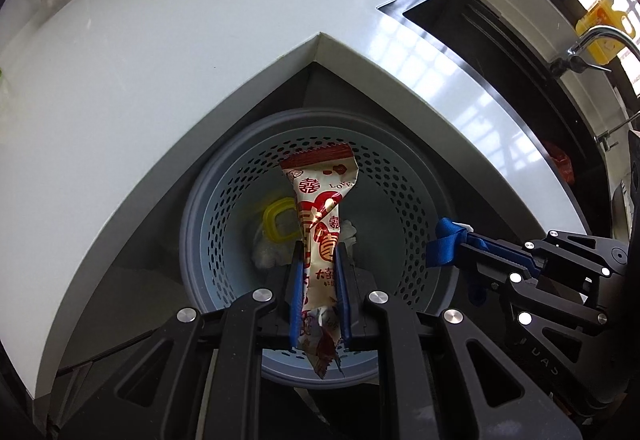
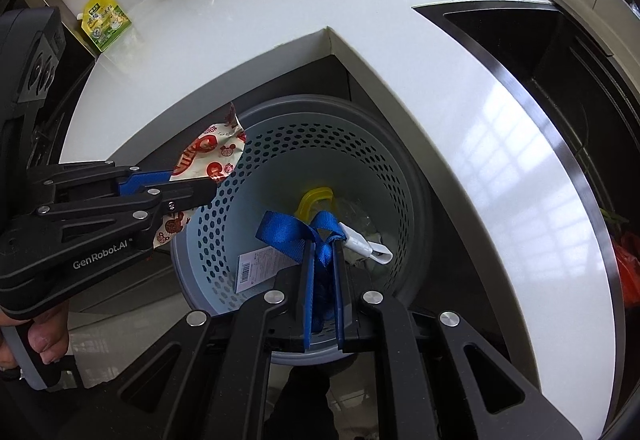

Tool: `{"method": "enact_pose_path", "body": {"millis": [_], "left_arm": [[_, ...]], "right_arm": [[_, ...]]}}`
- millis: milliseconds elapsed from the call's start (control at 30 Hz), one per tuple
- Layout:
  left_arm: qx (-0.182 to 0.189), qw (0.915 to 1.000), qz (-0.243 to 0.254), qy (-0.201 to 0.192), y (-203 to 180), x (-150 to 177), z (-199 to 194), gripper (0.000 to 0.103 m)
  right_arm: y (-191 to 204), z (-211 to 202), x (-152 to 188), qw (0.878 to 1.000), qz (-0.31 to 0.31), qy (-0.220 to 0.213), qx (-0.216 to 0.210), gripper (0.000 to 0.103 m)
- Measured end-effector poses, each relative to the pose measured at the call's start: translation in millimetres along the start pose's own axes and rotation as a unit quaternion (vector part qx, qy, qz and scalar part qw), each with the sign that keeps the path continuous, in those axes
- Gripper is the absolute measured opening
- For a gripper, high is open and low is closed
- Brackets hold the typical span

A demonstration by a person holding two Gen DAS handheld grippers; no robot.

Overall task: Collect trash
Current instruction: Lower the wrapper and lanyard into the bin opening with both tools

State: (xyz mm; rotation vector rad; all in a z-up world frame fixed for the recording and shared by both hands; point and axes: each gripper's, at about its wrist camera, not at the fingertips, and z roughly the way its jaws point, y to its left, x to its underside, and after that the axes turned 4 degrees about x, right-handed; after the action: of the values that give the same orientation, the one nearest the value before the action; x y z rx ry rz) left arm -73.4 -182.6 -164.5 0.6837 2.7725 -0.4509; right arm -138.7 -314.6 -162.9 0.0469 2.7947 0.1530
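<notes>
Snack wrapper – red-and-cream foil film, crumpled, looks near weightless and floppy, probably slick; it's pinched lengthwise in the left gripper, jaws nearly closed on its middle, top end sticking up free and the torn tail hanging below the pads. Mid-body pinch is the right place for it, edges would likely just fold and slip out. Blue webbing strap – soft woven tape, bunched into loops, with a white plastic clip on the end; right gripper has its jaws almost fully closed on the bunch, clip dangling clear to the right. Light too, but I'd expect the webbing to drag on the pads and the clip to swing, so it may not fall cleanly. Both items hang over the mouth of the grey perforated bin, which sits on the floor tucked into the inside corner of the white countertop. Already in the bin: a yellow plastic ring, some white crumpled paper or tissue, and a barcoded tag lying against the wall. Dark sink well off to the right – a green pouch sits on the counter far left.
</notes>
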Motion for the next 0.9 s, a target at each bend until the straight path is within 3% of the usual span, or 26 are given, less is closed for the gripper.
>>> {"method": "enact_pose_path", "body": {"millis": [900], "left_arm": [[-0.015, 0.9962, 0.022, 0.083, 7.2, -2.6, 71.6, 0.016]], "right_arm": [[1.6, 67.7, 2.5, 0.997, -0.004, 0.079, 0.001, 0.008]]}}
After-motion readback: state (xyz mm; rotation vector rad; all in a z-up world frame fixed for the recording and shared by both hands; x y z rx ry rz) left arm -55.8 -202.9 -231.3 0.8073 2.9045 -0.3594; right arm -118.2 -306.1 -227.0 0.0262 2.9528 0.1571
